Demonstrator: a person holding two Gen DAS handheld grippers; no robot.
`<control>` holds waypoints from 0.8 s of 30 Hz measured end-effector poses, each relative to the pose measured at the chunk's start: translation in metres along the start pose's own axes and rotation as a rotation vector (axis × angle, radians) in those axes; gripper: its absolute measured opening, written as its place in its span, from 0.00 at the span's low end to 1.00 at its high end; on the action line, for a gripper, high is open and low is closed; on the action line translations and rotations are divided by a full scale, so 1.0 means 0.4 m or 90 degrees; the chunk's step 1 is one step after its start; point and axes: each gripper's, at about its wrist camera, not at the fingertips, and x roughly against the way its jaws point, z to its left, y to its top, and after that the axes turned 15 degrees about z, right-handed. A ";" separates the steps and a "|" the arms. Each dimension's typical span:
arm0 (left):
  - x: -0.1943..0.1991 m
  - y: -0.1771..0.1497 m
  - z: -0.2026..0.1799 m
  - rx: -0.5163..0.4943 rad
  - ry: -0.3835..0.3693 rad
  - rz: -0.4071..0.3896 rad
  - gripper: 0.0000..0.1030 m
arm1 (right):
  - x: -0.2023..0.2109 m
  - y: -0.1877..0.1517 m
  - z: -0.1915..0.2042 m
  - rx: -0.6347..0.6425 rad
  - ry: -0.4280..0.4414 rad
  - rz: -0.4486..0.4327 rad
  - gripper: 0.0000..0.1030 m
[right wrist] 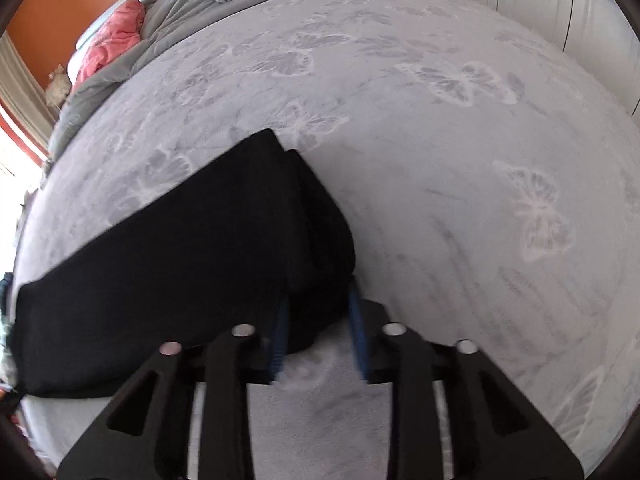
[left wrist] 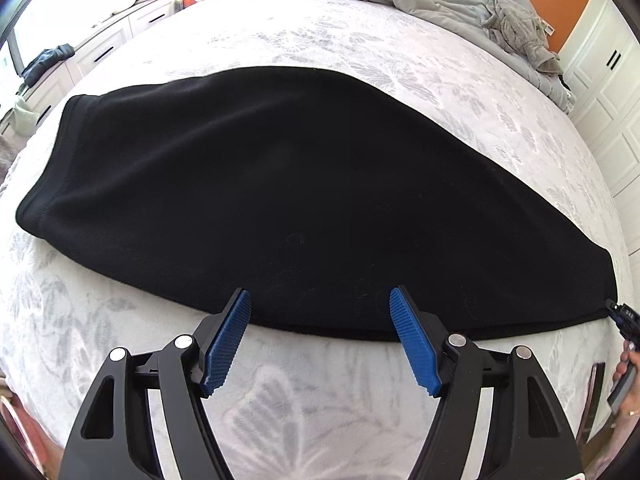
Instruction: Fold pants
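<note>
Left wrist: our left tool (left wrist: 320,300) hangs apart over the near edge of the pants (left wrist: 280,184), which lie flat on the bed (left wrist: 360,48); we should bite that edge squarely. Right wrist: our right tool (right wrist: 318,312) is clamped on the pants (right wrist: 180,264) end; lift evenly.

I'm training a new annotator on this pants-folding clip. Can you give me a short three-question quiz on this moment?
1. True or false: the left gripper holds the black pants.
2. Which gripper has cloth between its jaws? A left, B right, C neither.
3. Fill in: the bedspread is printed with ____.

Key: 1 false, its jaws stand open at the pants' near edge. 2 B, the right gripper pinches the end of the pants. 3 butterflies.
</note>
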 end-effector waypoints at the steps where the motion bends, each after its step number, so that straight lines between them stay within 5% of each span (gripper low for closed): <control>1: 0.010 0.000 0.015 0.004 -0.003 -0.005 0.67 | 0.015 -0.001 0.011 -0.013 -0.008 -0.010 0.17; 6: 0.048 -0.027 0.125 0.048 -0.030 -0.033 0.67 | 0.171 -0.028 0.142 -0.006 0.065 -0.094 0.16; 13: 0.092 -0.040 0.320 0.108 -0.062 -0.058 0.67 | 0.363 -0.122 0.626 0.204 0.166 -0.174 0.16; 16: 0.109 -0.051 0.385 0.126 -0.068 -0.071 0.67 | 0.354 -0.204 0.853 0.315 0.205 -0.154 0.17; 19: 0.126 -0.073 0.453 0.141 -0.070 -0.081 0.67 | 0.240 -0.294 1.037 0.410 0.225 -0.078 0.25; 21: 0.133 -0.083 0.494 0.153 -0.070 -0.080 0.67 | 0.108 -0.364 1.129 0.468 0.184 -0.006 0.33; 24: 0.150 -0.099 0.553 0.164 -0.078 -0.078 0.67 | 0.053 -0.404 1.140 0.479 0.129 -0.015 0.34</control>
